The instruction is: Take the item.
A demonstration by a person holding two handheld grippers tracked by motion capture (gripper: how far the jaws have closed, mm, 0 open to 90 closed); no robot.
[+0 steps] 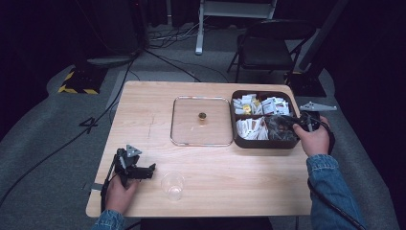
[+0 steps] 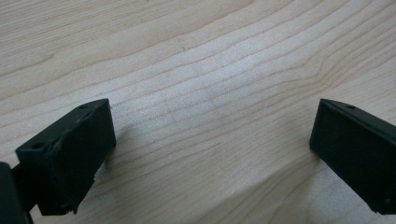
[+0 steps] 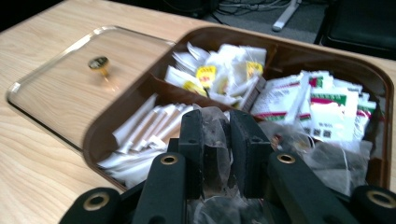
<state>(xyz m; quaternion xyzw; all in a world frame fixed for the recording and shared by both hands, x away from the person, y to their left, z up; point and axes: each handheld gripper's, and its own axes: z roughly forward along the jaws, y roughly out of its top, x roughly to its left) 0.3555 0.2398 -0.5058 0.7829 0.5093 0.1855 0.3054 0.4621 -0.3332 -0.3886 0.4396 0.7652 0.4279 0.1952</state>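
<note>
While scanning from the table's left edge: left gripper (image 1: 143,171) low over bare wood of the table (image 1: 143,110), held in the left hand (image 1: 119,191); jaws wide apart in the left gripper view, nothing between them, only wood grain below. Just to its right, clear plastic cup (image 1: 173,185), upright, near the front edge, apart from the gripper. Farther back, at mid-table, clear lid (image 1: 201,121) lying flat, small brass-coloured knob (image 1: 202,115) at its centre; lid's right edge just beside the brown tray. Brown compartment tray (image 1: 262,143) at the table's right: white sachets with yellow labels (image 3: 208,74) in the far-left compartment, plain white paper sticks (image 3: 144,128) in the near-left, white packets with red-and-green print and QR squares (image 3: 327,109) on the right; lettering too blurred to read. Right gripper (image 3: 216,140) over the tray's near-right compartment, jaws clamped on a translucent mesh tea bag (image 3: 215,154), dark contents showing through; more such bags (image 3: 336,161) below and beside. Right hand (image 1: 316,139) at the tray's right rim.
</note>
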